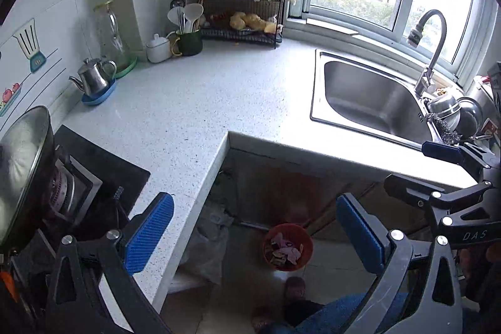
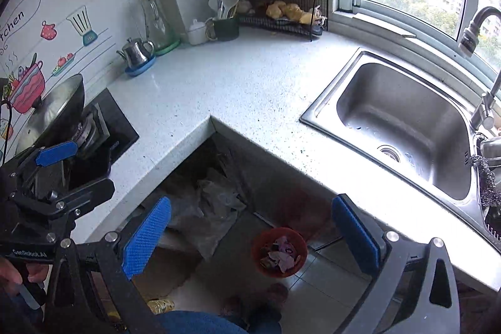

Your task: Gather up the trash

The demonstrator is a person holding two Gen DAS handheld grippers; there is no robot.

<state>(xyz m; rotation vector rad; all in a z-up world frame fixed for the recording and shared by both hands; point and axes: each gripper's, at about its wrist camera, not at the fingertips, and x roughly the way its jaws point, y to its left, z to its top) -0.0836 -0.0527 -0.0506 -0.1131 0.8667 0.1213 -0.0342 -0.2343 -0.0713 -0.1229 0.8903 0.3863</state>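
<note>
A red trash bin (image 1: 288, 247) (image 2: 279, 251) stands on the floor below the counter's inner corner, holding pink and brown scraps. My left gripper (image 1: 255, 235) hangs open high above the floor, its blue pads to either side of the bin in its view. My right gripper (image 2: 252, 232) is open too and holds nothing, also above the bin. Each gripper shows in the other's view: the right gripper (image 1: 444, 160) at the right edge, the left gripper (image 2: 58, 165) at the left edge. No loose trash shows on the speckled white counter (image 1: 219, 96) (image 2: 238, 83).
A steel sink (image 1: 369, 97) (image 2: 404, 127) with tap sits right, a stove with wok (image 1: 26, 165) (image 2: 53, 111) left. Kettle (image 1: 94, 79), jars and a black rack (image 1: 241, 21) with bottles line the back corner. Clear plastic bags (image 2: 209, 208) lie under the counter. A person's shoe (image 1: 294, 287) is near the bin.
</note>
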